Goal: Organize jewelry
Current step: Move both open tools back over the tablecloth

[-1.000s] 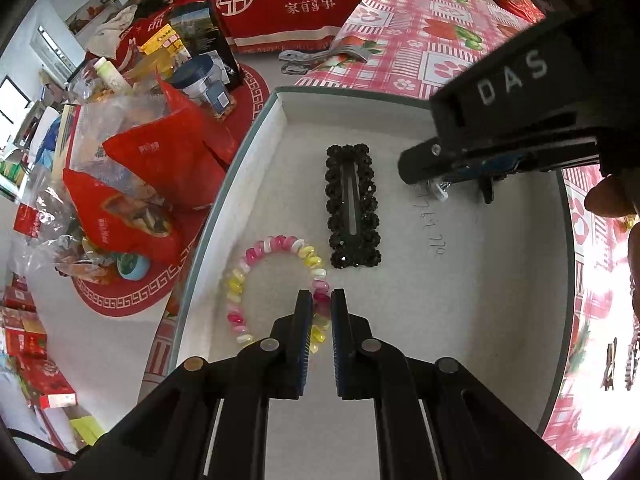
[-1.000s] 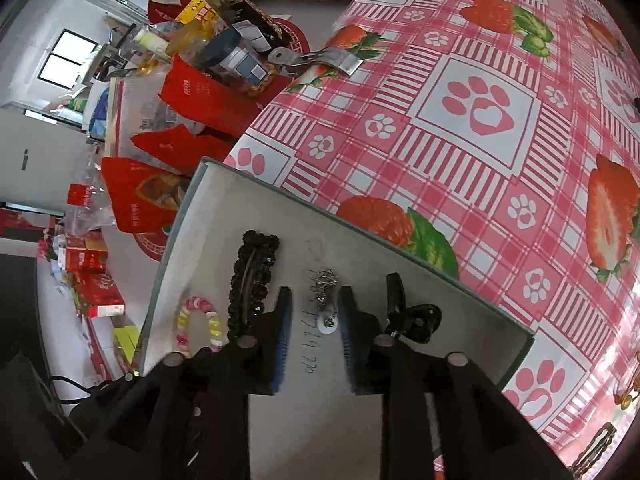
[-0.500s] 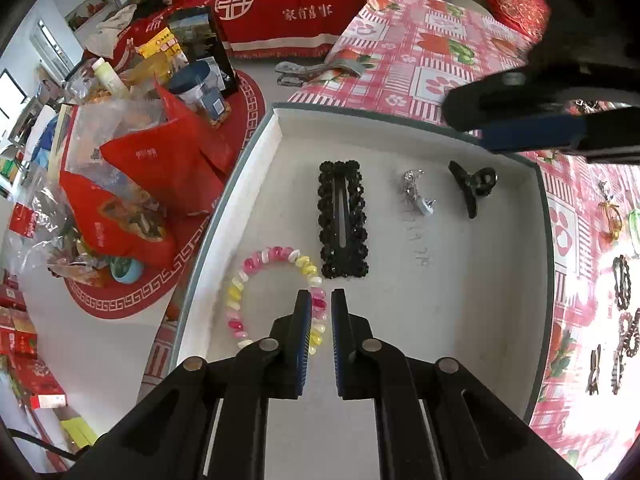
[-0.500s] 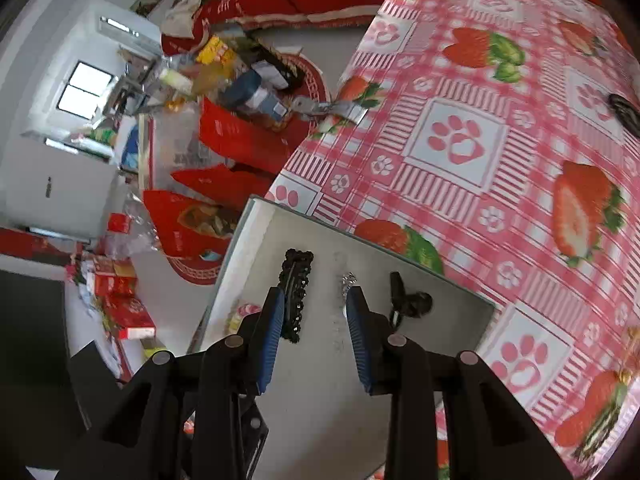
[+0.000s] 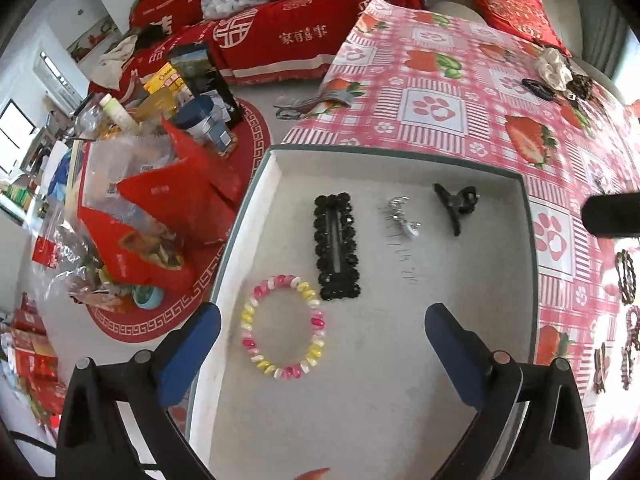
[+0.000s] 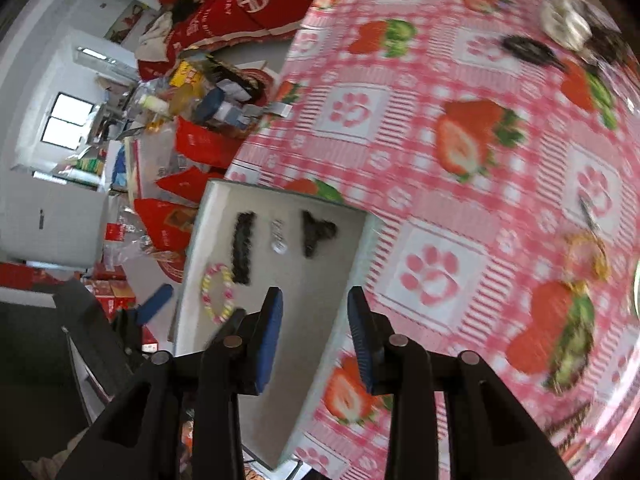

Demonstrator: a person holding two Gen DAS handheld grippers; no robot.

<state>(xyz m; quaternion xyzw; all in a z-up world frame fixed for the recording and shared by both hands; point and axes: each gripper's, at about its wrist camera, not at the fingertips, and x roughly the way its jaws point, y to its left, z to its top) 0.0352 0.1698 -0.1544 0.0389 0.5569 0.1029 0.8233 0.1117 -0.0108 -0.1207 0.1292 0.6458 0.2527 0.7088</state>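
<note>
The left gripper [image 5: 322, 344] is seen with its blue-padded jaws spread as wide as they go, having just been opened, and nothing is pressed between them; the pink, yellow and white spiral bead bracelet [image 5: 283, 327] lies loose on the floor of the grey felt-lined tray [image 5: 256, 184], between the tips. The right gripper [image 6: 315, 330] is held partly apart, its jaws having just been opening, with nothing between them; it hovers over the tray's right edge.

In the left wrist view, further out at 12 o'clock from the bracelet, a black beaded rectangular snap clip [image 5: 336, 246] is laid; at 1 o'clock a small silver charm [image 5: 402, 216] and a black plastic claw clip [image 5: 456, 204] are set in a row, each apart from the others.

Trouble is judged most likely at the bracelet: it lies just beside the beaded clip, so a sweep of the wide jaws could nudge both out of line.

The unsorted pieces are shown best by the right wrist view, though blurred: a gold ring-shaped piece [image 6: 586, 254] on the pink strawberry-print tablecloth [image 6: 440, 92] at 3 o'clock. Sharp detail of the tray's contents is given only by the left view, along with dark hair clips [image 5: 624, 276] at the table's right edge.
</note>
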